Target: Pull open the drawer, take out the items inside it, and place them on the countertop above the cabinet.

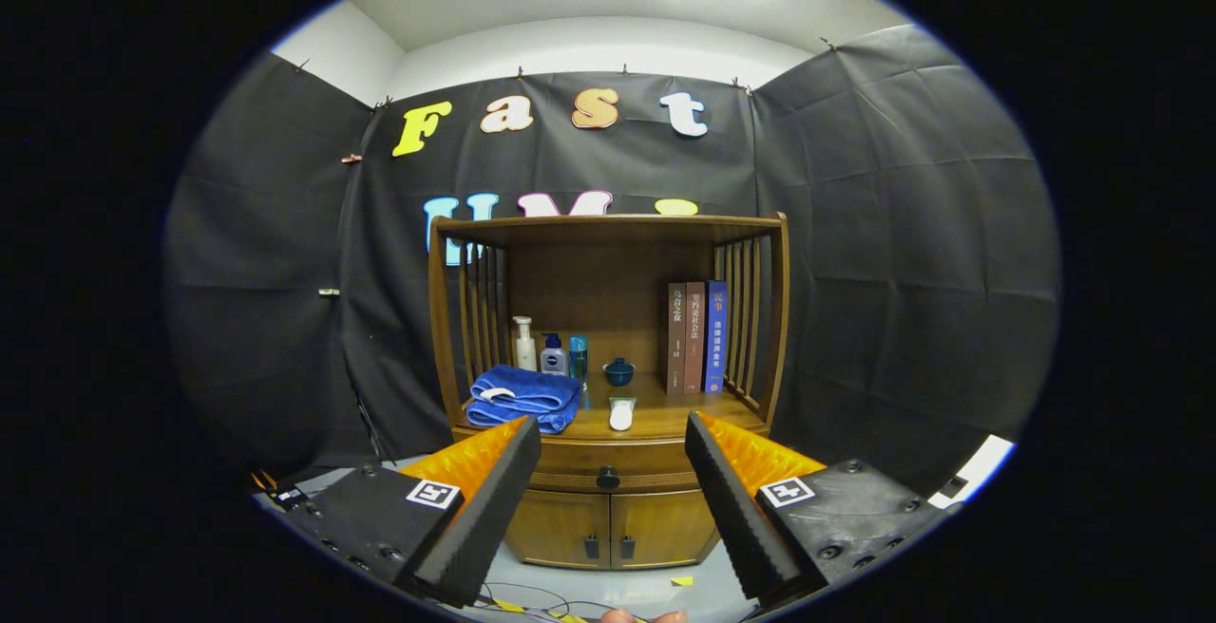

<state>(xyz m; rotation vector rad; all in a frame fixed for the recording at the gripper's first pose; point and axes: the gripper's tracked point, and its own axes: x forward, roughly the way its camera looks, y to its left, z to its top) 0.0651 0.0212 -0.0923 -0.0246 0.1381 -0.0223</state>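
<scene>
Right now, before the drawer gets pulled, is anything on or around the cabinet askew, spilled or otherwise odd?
Nothing stands out. The drawer is closed. On the countertop the blue towel lies folded, and the bottles, small bowl and books stand upright. The gripper has its jaws open and holds nothing, short of the drawer knob.

Bright ceiling glare overhead, dim dark walls, sharp centre, perhaps softer at bowed edges
</scene>
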